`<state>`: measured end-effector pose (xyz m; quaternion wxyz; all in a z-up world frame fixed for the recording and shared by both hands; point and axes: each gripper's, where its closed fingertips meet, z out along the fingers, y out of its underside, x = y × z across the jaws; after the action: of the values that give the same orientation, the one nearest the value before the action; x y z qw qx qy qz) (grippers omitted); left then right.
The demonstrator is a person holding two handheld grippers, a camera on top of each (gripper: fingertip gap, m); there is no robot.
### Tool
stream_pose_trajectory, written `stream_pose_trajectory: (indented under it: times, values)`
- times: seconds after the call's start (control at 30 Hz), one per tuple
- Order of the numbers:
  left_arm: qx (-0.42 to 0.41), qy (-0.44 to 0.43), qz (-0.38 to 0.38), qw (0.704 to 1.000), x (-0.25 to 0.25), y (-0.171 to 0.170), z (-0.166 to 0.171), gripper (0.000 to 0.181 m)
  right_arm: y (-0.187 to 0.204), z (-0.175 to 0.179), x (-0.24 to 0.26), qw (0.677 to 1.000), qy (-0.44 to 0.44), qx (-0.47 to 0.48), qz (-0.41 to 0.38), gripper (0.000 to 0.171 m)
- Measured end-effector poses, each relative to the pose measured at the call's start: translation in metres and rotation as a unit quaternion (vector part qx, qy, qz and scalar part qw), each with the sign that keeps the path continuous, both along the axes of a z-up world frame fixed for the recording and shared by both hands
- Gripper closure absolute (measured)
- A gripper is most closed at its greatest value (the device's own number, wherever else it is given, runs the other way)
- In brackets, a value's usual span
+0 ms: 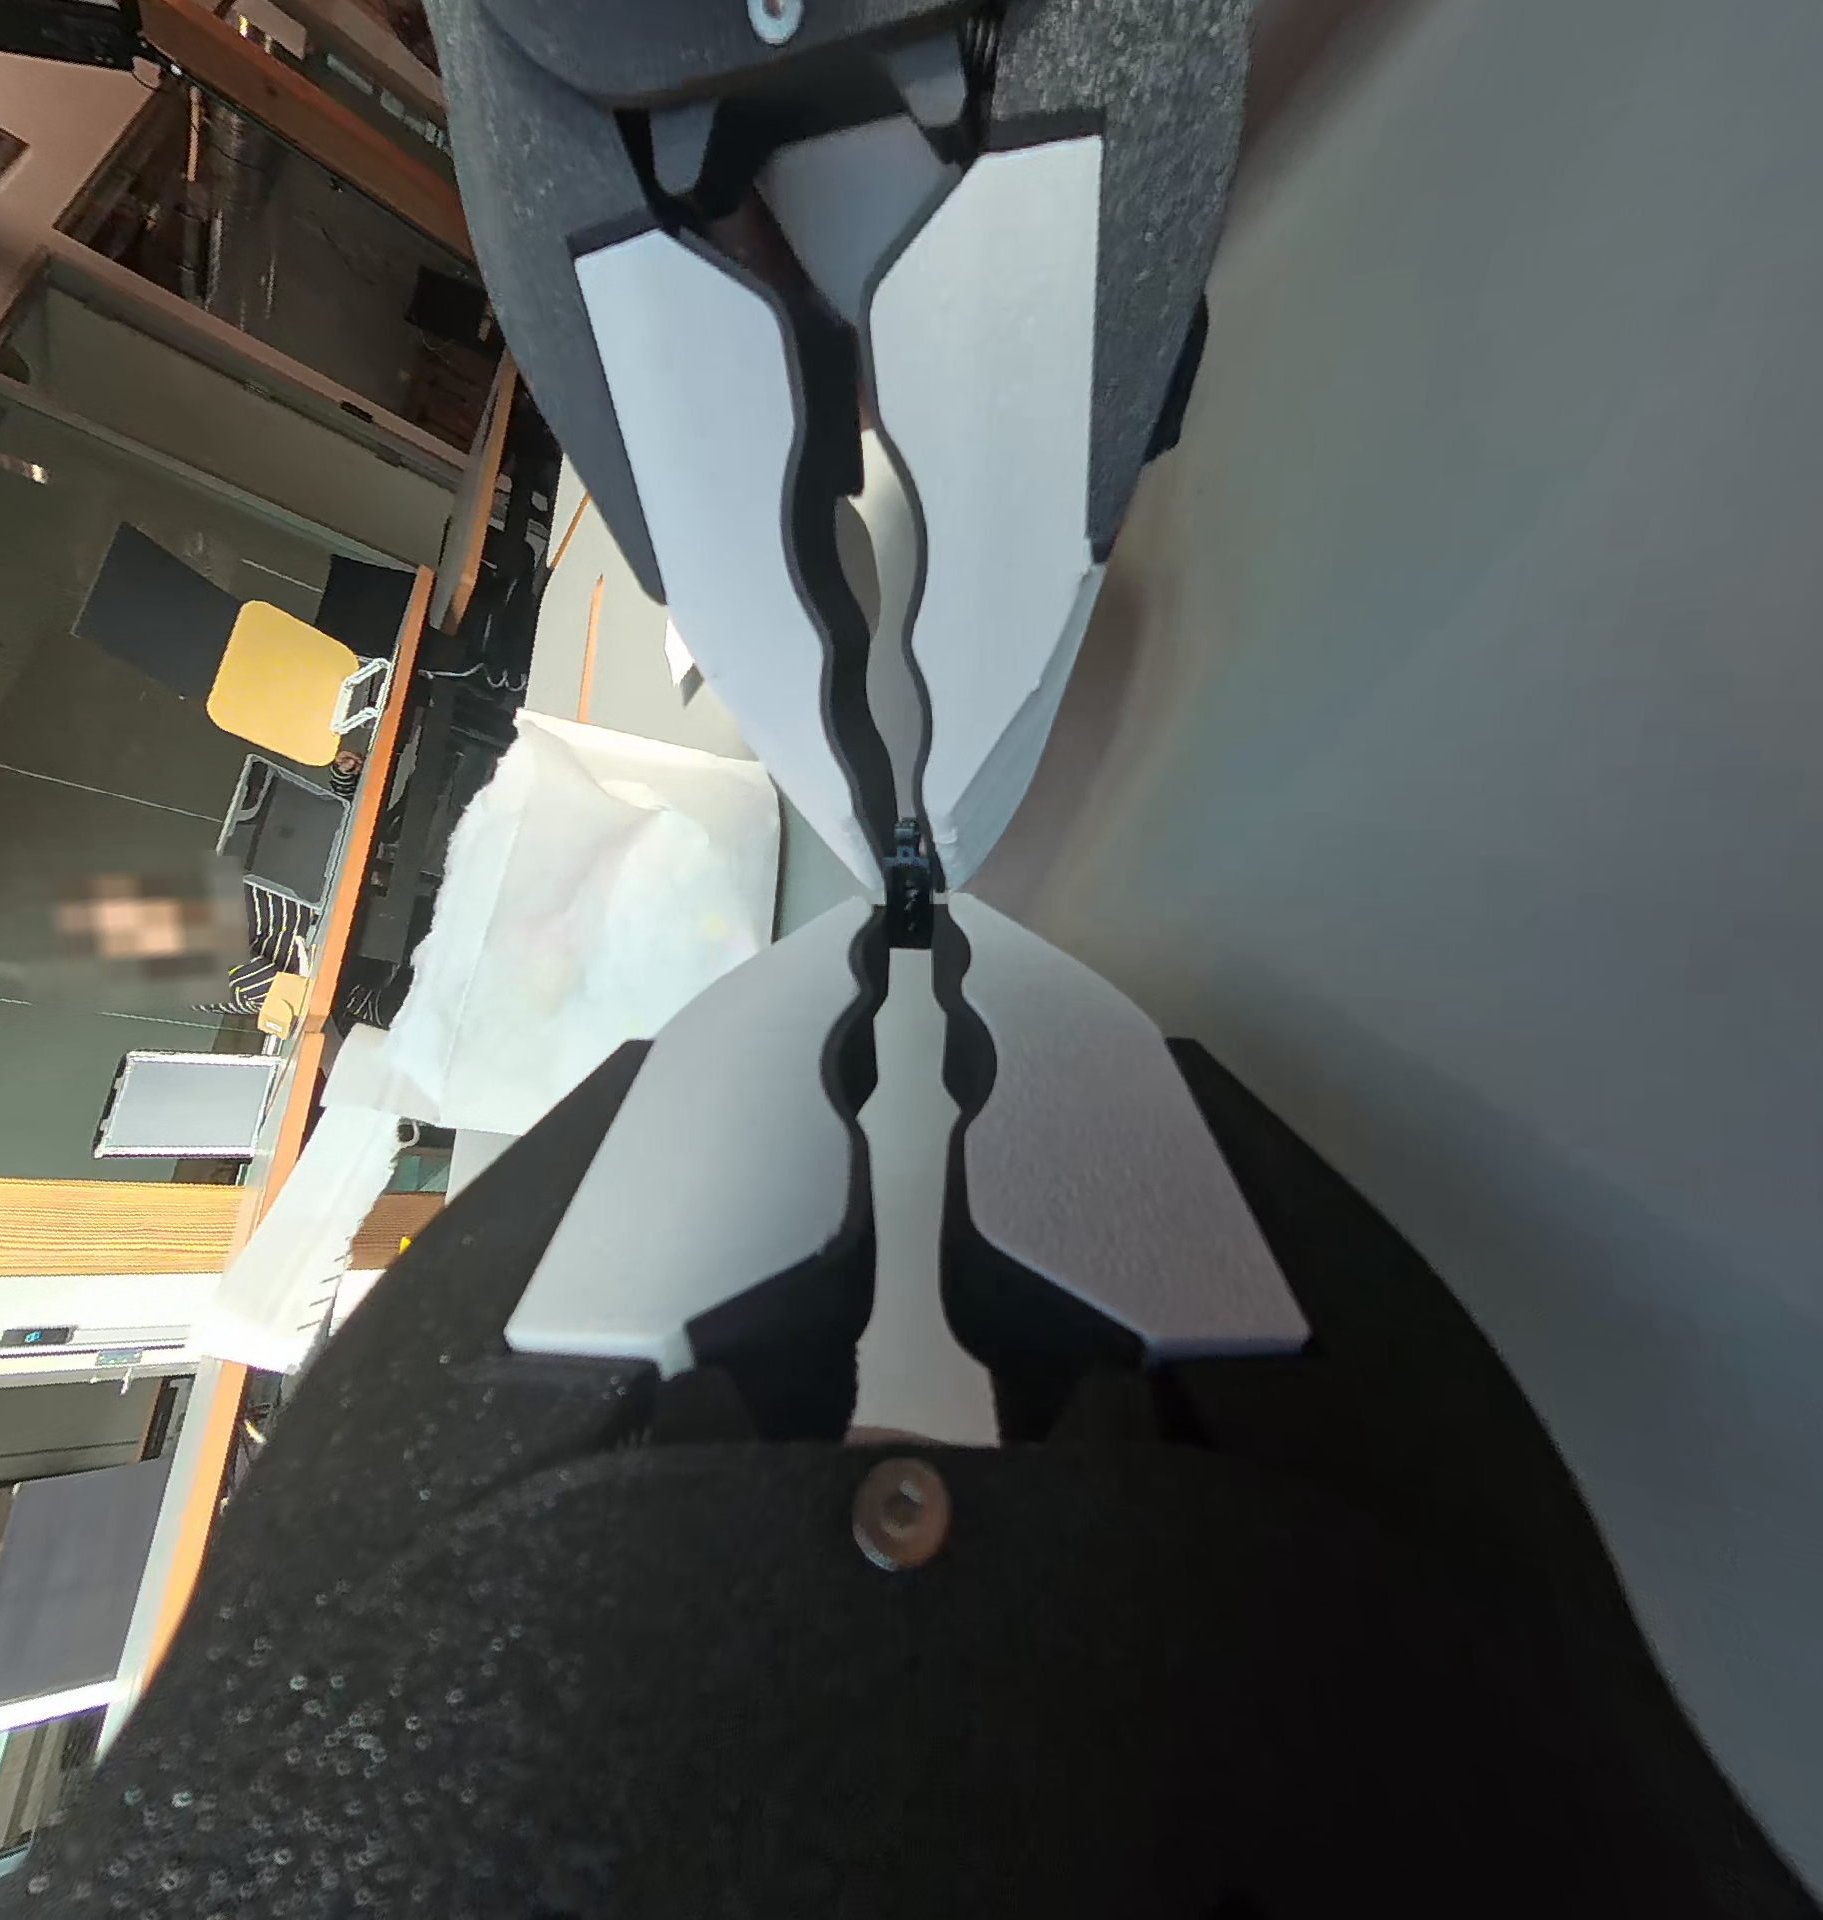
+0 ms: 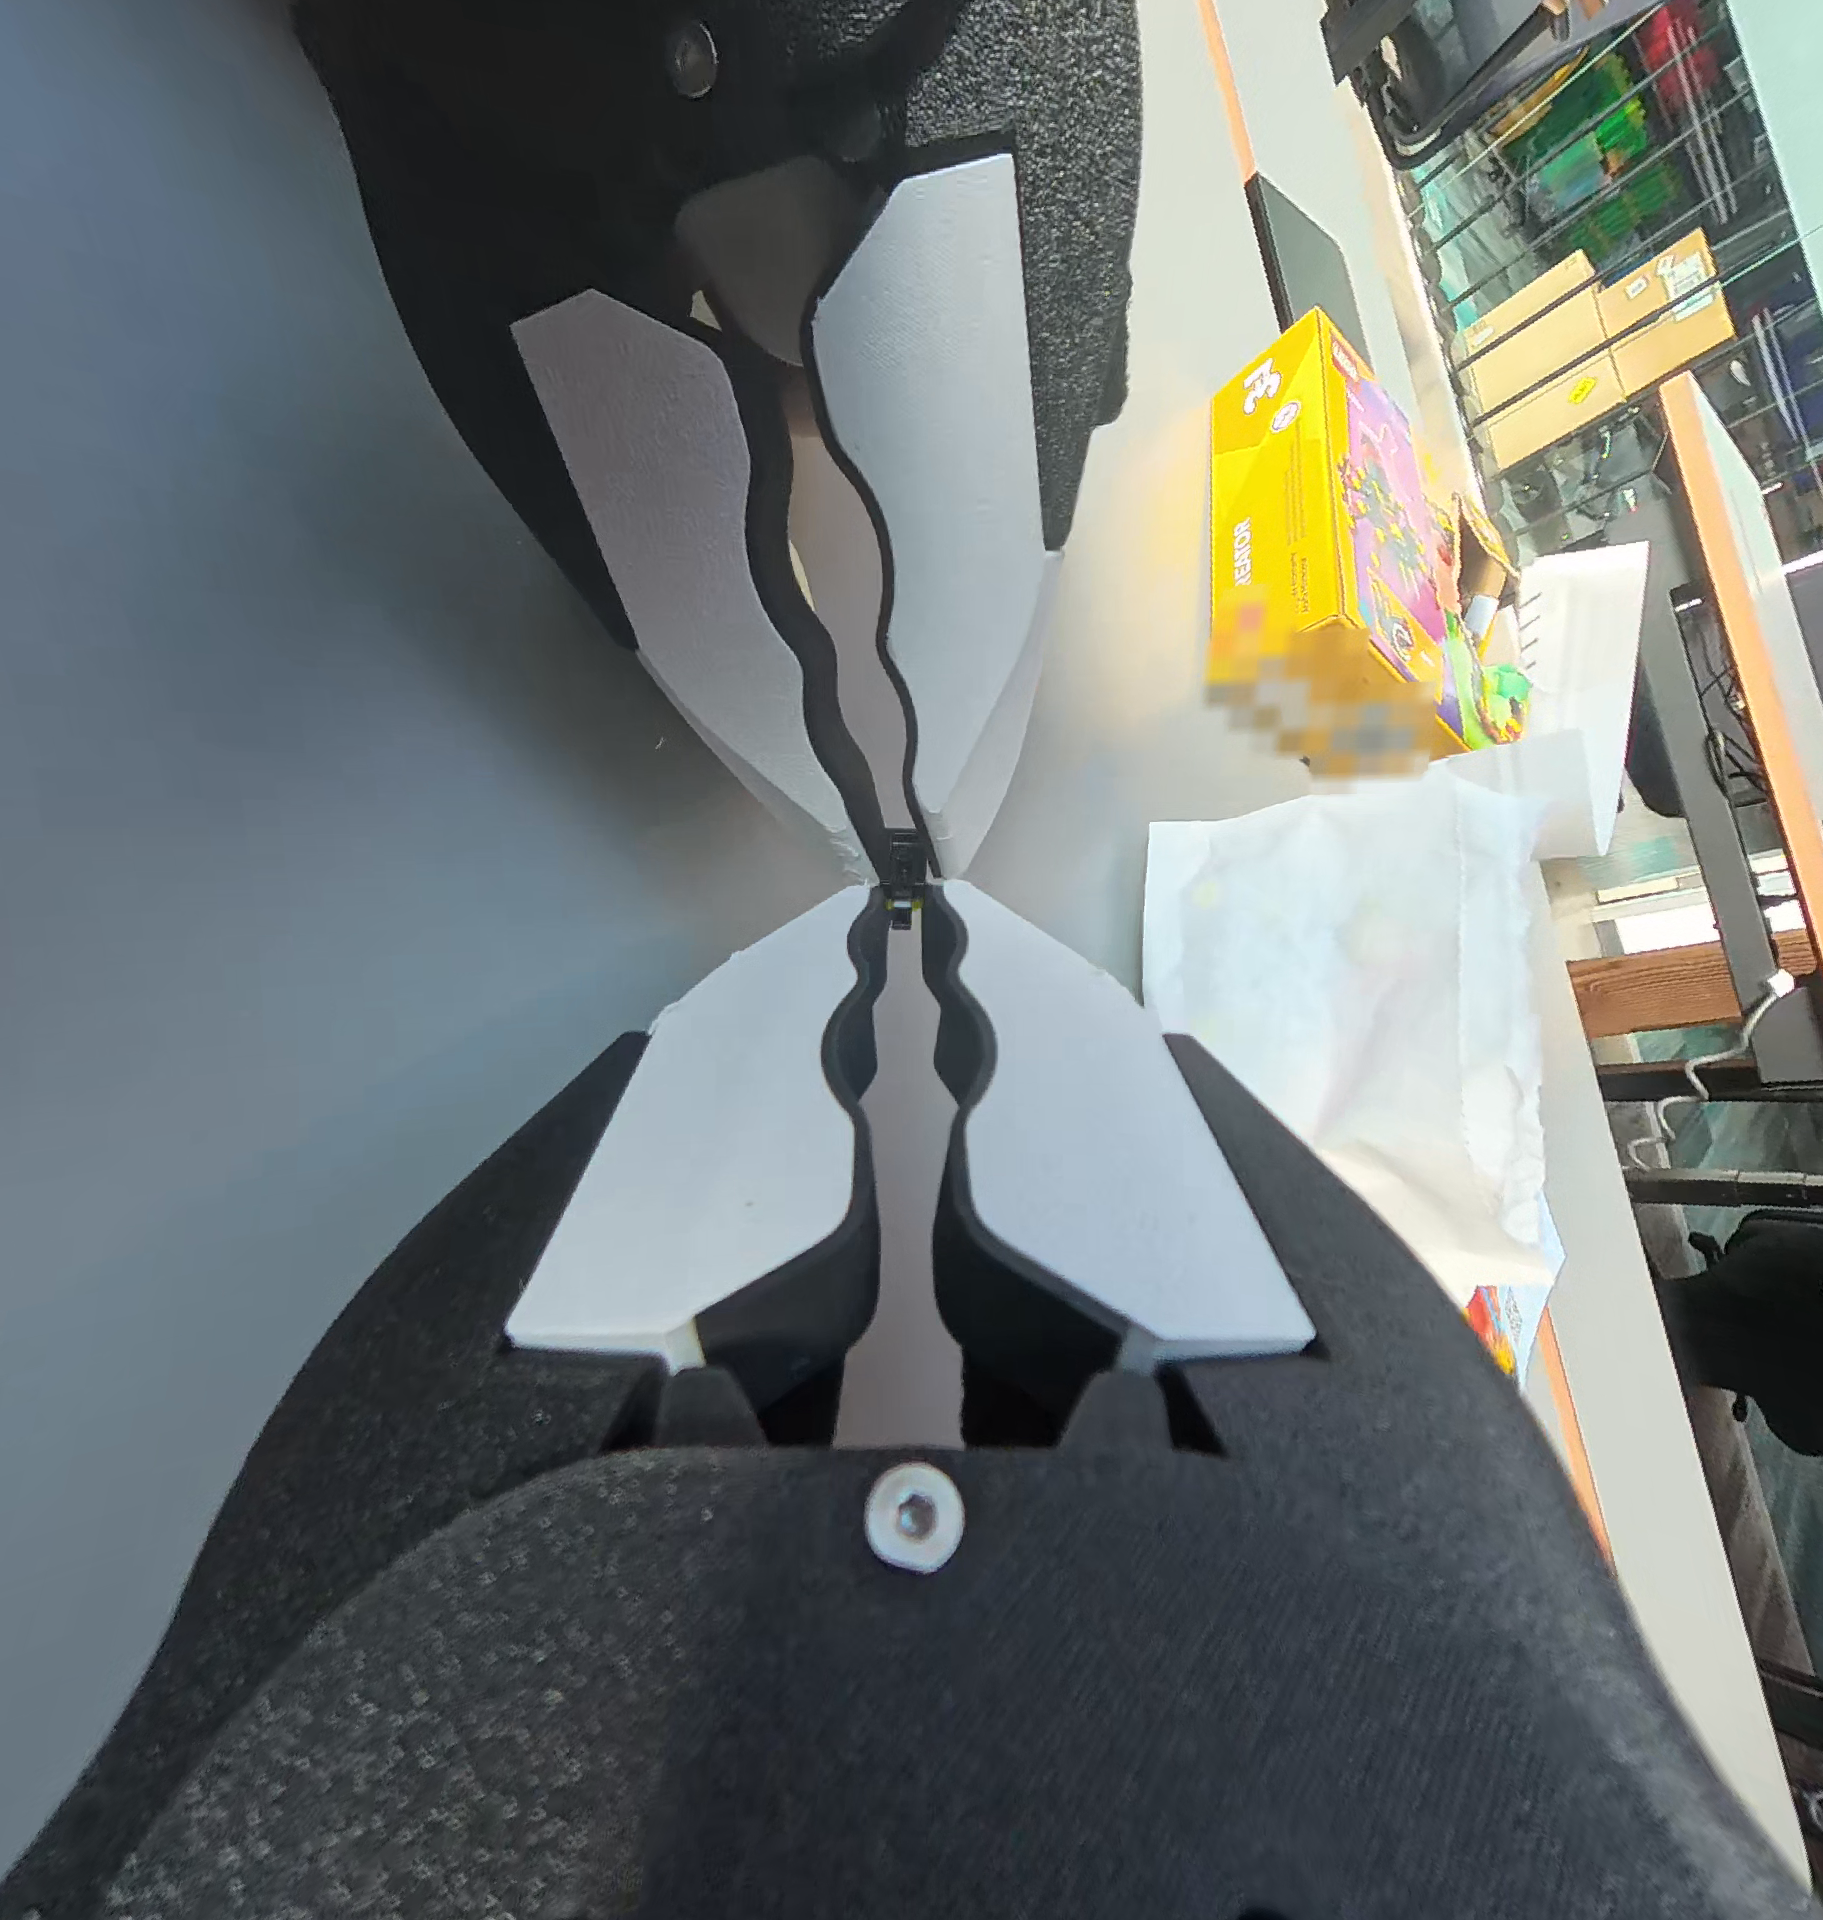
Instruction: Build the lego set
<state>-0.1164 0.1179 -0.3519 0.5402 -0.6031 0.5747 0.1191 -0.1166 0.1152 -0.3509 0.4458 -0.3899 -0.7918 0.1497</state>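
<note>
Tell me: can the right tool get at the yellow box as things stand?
Probably not yet. The right tool is shut on the small black lego piece that the left tool also grips; the yellow box lies off to its side.

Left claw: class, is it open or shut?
Shut. In the left wrist view the left claw has its tips closed on a small black lego piece, which the right claw also pinches.

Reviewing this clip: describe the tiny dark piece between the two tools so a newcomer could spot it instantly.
Start at the grey table, where the two white-fingered tools meet tip to tip. Pinched between the left tool and right tool is a small black lego piece. It is the only dark thing at that junction, far smaller than the yellow box and white paper bag.
</note>
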Motion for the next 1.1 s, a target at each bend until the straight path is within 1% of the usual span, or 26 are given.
stream_pose_trajectory:
  times: [0.1, 0.17, 0.2, 0.3, 0.37, 0.4, 0.43, 0.57, 0.7, 0.77, 0.8, 0.83, 0.97, 1.1]
  values:
    - [0.001, 0.013, 0.006, 1.0, -0.001, 0.001, -0.001, 0.174, 0.003, -0.002, 0.0, 1.0, -0.008, 0.009, -0.009, 0.165]
    - [-0.002, 0.02, 0.005, 1.0, -0.001, 0.0, -0.003, 0.174, 0.004, -0.007, 0.001, 0.999, -0.021, 0.03, -0.013, 0.166]
    - [-0.003, 0.017, 0.004, 1.0, 0.0, -0.001, -0.003, 0.174, 0.007, -0.008, 0.002, 0.998, -0.028, 0.047, -0.018, 0.169]
    - [0.005, 0.019, 0.005, 1.0, 0.0, -0.001, -0.002, 0.174, 0.008, -0.008, 0.003, 0.997, -0.029, 0.071, -0.013, 0.169]
    - [0.004, 0.004, -0.001, 1.0, 0.002, -0.001, 0.0, 0.174, 0.006, -0.006, 0.003, 0.998, -0.023, 0.062, -0.006, 0.169]
    - [0.008, -0.013, -0.005, 1.0, 0.002, -0.002, 0.004, 0.174, 0.004, -0.001, 0.003, 0.999, 0.0, 0.053, 0.007, 0.169]
    - [0.011, -0.028, -0.01, 1.0, 0.003, -0.003, 0.009, 0.174, 0.002, 0.004, 0.003, 0.999, 0.027, 0.037, 0.018, 0.169]
    - [-0.004, -0.096, -0.043, 0.994, 0.006, -0.009, 0.019, 0.174, -0.007, 0.017, 0.004, 0.996, 0.067, -0.037, 0.045, 0.168]
    - [-0.023, -0.144, -0.062, 0.987, 0.008, -0.012, 0.026, 0.174, -0.012, 0.025, 0.005, 0.992, 0.085, -0.072, 0.057, 0.158]
    - [-0.024, -0.14, -0.064, 0.988, 0.008, -0.013, 0.025, 0.174, -0.012, 0.027, 0.004, 0.992, 0.09, -0.067, 0.056, 0.158]
    - [-0.025, -0.138, -0.064, 0.988, 0.009, -0.013, 0.024, 0.174, -0.013, 0.025, 0.005, 0.992, 0.087, -0.064, 0.06, 0.163]
    - [-0.027, -0.138, -0.065, 0.988, 0.009, -0.013, 0.024, 0.174, -0.014, 0.024, 0.005, 0.993, 0.084, -0.062, 0.062, 0.164]
    - [-0.035, -0.137, -0.07, 0.988, 0.01, -0.014, 0.022, 0.174, -0.015, 0.023, 0.005, 0.993, 0.082, -0.054, 0.068, 0.164]
    - [-0.053, -0.121, -0.082, 0.988, 0.013, -0.017, 0.014, 0.174, -0.018, 0.015, 0.007, 0.994, 0.059, -0.038, 0.082, 0.164]
